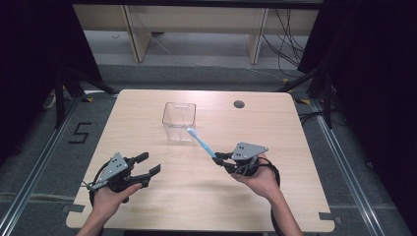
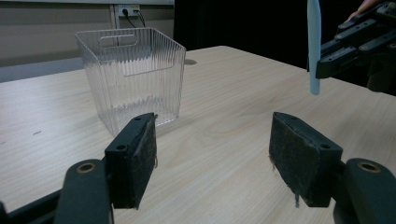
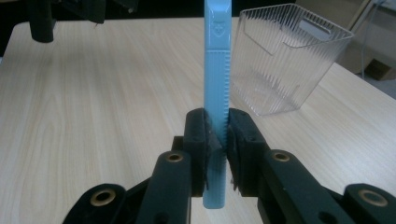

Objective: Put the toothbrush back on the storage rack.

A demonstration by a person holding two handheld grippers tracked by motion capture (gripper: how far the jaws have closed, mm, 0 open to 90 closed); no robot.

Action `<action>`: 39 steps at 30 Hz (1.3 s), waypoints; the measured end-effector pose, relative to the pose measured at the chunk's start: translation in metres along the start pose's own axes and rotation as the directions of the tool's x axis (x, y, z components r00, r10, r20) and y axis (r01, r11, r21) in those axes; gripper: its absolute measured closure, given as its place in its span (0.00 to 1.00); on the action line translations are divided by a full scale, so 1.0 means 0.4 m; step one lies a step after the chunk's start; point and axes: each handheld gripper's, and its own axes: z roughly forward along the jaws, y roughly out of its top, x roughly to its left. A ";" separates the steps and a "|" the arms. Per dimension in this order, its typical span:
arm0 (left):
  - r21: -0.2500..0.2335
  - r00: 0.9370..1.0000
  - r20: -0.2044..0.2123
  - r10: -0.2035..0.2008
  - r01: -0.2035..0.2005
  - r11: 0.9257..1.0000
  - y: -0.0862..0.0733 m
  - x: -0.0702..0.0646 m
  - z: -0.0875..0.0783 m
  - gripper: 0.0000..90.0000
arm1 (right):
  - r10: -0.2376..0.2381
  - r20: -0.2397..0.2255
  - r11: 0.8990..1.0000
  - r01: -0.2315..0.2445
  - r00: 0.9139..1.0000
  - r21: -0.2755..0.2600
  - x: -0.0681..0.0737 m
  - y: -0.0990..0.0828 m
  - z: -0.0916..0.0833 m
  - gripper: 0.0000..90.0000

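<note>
Blue plastic toothbrush [image 3: 217, 84] clamped in the right gripper [image 3: 217, 135], bin [image 1: 179, 120] just ahead.

Its jaws pinch the handle low down, near the butt end, so the shaft rises toward the clear bin's near wall, head up and above the table [image 1: 147, 206]. It looks light, stiff and a little slick; the ribbed part of the handle seems the safest place to hold. The left gripper [image 1: 145, 169] hovers well apart over the table, jaws spread wide, holding and touching nothing.
</note>
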 end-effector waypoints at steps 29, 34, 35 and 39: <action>-0.091 0.980 0.195 -0.027 0.045 0.995 0.138 -0.065 0.135 0.48 | 0.232 -0.034 0.936 -0.233 0.972 -0.264 0.049 -0.036 0.052 0.88; -0.083 0.974 0.223 -0.038 0.058 0.995 0.157 -0.089 0.177 0.53 | 0.217 -0.018 0.941 -0.214 0.976 -0.262 0.055 -0.032 0.061 0.88; -0.079 0.973 0.225 -0.044 0.063 0.995 0.160 -0.092 0.184 0.54 | 0.218 -0.016 0.940 -0.214 0.976 -0.265 0.056 -0.031 0.062 0.88; -0.070 0.971 0.233 -0.053 0.071 0.995 0.166 -0.102 0.205 0.59 | 0.202 -0.001 0.947 -0.196 0.979 -0.253 0.056 -0.026 0.061 0.88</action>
